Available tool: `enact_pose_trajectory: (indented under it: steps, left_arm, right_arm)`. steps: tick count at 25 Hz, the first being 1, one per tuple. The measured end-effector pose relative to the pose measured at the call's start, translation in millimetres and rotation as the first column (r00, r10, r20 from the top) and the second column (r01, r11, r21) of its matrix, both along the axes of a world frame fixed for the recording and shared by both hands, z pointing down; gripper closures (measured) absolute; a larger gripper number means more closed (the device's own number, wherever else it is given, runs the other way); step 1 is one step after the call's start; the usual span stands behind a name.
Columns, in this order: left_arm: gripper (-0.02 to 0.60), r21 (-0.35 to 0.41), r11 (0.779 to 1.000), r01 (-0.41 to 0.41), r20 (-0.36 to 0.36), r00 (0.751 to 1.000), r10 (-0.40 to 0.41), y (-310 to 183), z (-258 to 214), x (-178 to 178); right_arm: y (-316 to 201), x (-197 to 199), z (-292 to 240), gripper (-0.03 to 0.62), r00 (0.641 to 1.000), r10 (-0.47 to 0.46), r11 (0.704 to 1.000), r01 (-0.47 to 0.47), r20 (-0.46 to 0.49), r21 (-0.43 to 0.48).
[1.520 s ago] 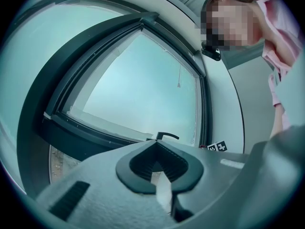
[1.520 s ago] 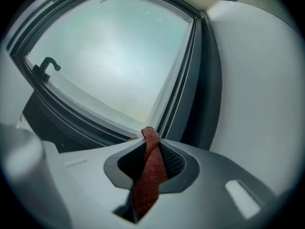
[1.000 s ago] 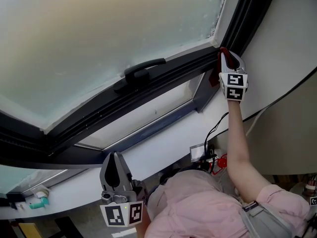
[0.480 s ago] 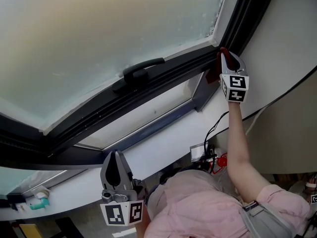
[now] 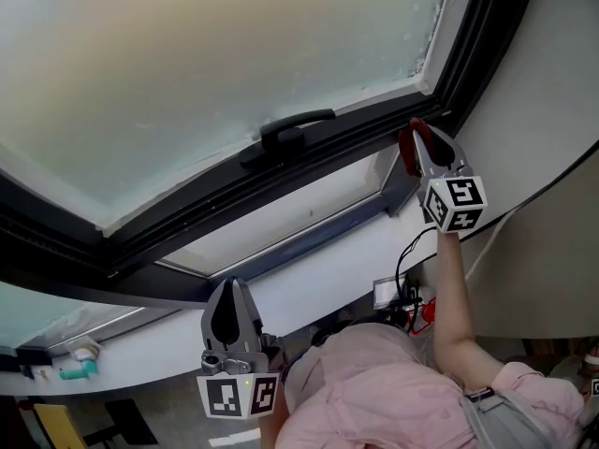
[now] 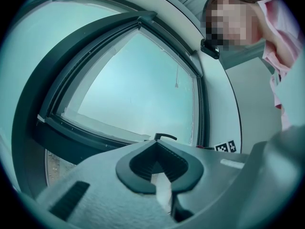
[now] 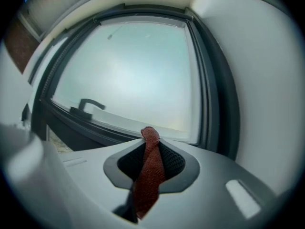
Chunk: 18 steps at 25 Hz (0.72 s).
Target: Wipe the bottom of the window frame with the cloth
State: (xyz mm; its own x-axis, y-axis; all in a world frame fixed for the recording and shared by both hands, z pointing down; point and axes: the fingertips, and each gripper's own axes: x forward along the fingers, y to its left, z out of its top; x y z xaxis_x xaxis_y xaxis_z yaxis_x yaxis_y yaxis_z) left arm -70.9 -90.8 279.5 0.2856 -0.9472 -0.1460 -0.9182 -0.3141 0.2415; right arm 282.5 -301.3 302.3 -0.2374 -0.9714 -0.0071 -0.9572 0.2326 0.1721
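Shifted a little leftward out of the upper-right corner since a second ago, with the right tongs (image 5: 418, 131) clamped on the rust-red woven cloth (image 5: 408, 150), held against or just beside the dark grey bottom rail of the window frame (image 5: 328, 152). Probably the start of a wiping pass, with nearly all the rail toward lower left yet to cover. At lower centre-left, nothing held in the left tongs (image 5: 231, 290), pressed together.

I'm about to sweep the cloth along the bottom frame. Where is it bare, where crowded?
Left of the cloth in the right tool, the bottom frame runs bare; only the handle juts out. The white sill below is bare but for small items far left.
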Motion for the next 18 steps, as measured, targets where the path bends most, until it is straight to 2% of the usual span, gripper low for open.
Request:
enact_pose_trajectory:
  steps: [2, 4, 7, 18]
  left_arm:
    - [0.583, 0.004, 1.000, -0.002, 0.005, 1.000, 0.002, 4, -2, -2]
    - [0.583, 0.009, 1.000, -0.001, 0.010, 1.000, 0.000, 8, -4, -4]
    - [0.583, 0.015, 1.000, 0.014, 0.011, 1.000, -0.014, 18, -6, -12]
    - [0.583, 0.042, 0.993, 0.108, 0.028, 0.994, -0.109, 54, -10, -56]
  right_arm:
    - [21, -48, 4, 0.543, 0.993, -0.117, 0.993, 0.117, 0.001, 0.003]
    - [38, -90, 10, 0.543, 0.974, -0.226, 0.974, 0.226, -0.010, -0.018]
    - [57, -139, 22, 0.540, 0.942, -0.334, 0.941, 0.332, -0.018, -0.066]
    - [67, -262, 52, 0.536, 0.864, -0.503, 0.852, 0.500, 0.026, -0.156]
